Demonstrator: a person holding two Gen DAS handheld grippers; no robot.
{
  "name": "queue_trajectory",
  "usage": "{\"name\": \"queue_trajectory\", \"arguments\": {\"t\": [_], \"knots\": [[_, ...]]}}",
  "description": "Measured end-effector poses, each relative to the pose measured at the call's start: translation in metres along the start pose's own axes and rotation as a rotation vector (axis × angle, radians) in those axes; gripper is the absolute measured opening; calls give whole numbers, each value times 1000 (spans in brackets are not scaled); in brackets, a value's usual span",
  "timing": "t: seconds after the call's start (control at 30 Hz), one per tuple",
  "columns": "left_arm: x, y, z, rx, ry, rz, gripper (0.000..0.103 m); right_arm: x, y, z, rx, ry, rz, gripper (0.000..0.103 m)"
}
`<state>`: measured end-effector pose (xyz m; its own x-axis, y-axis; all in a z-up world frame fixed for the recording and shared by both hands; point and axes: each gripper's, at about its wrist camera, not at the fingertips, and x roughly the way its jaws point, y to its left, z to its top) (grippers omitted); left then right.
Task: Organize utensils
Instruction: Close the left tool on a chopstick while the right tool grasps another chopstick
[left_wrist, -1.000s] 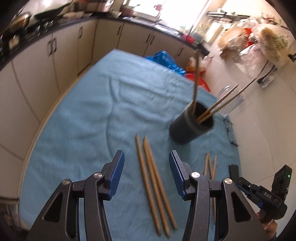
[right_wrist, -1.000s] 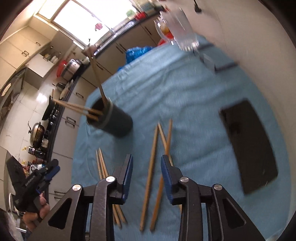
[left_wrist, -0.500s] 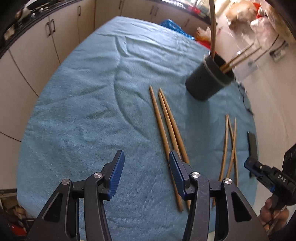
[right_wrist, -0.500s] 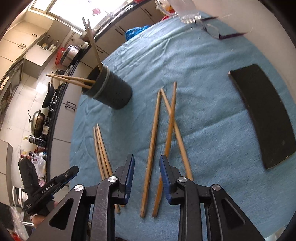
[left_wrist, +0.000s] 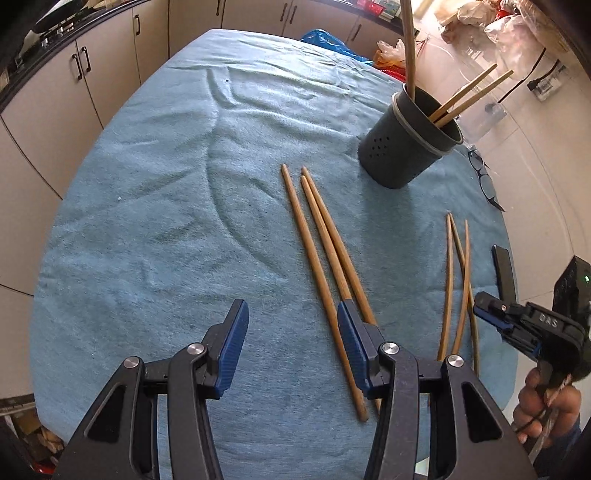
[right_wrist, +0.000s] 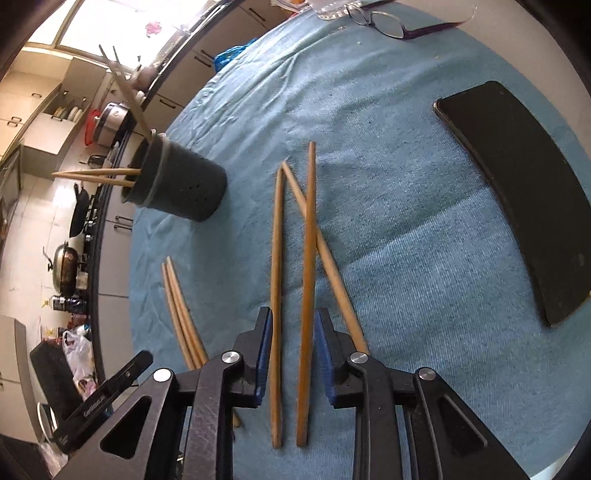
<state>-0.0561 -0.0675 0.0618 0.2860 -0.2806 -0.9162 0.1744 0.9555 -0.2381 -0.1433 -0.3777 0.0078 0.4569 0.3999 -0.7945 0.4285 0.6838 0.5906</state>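
Note:
A dark perforated utensil holder (left_wrist: 408, 146) stands upright on the blue cloth, with two chopsticks and a long wooden fork in it; it also shows in the right wrist view (right_wrist: 181, 184). Three wooden chopsticks (left_wrist: 321, 266) lie in front of my open, empty left gripper (left_wrist: 291, 341), whose right finger sits over their near ends. Three more chopsticks (right_wrist: 295, 258) lie ahead of my right gripper (right_wrist: 293, 354). Its jaws are open and straddle two of them, low over the cloth. The right gripper also shows in the left wrist view (left_wrist: 517, 325).
A black phone (right_wrist: 524, 195) lies flat on the cloth at the right. Glasses (right_wrist: 391, 26) and a clear glass lie at the far edge. Kitchen cabinets (left_wrist: 74, 85) and a counter run past the table's left side. A blue bag (left_wrist: 332, 44) sits beyond the table.
Both grippers have come lower and closer to the cloth. My right gripper has moved forward so two chopsticks now lie between its fingers. My left gripper's right finger now overlaps the chopsticks.

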Motion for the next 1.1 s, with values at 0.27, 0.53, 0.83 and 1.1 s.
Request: {"name": "queue_trajectory", "arguments": {"t": [0.27,0.53,0.83,1.1], "knots": [[-2,13,6,1,-1,7,49,20,8,31,-13,-9,-69,19],[10,9,19,12,38,-22,49,38,17,62,-38,27,-136,7],[44,4,46,-39,126,-69,36,-2,25,46,-92,-78,-75,7],[66,-5,67,-35,157,7,22,-39,28,27,-122,-131,-34,7]]}}
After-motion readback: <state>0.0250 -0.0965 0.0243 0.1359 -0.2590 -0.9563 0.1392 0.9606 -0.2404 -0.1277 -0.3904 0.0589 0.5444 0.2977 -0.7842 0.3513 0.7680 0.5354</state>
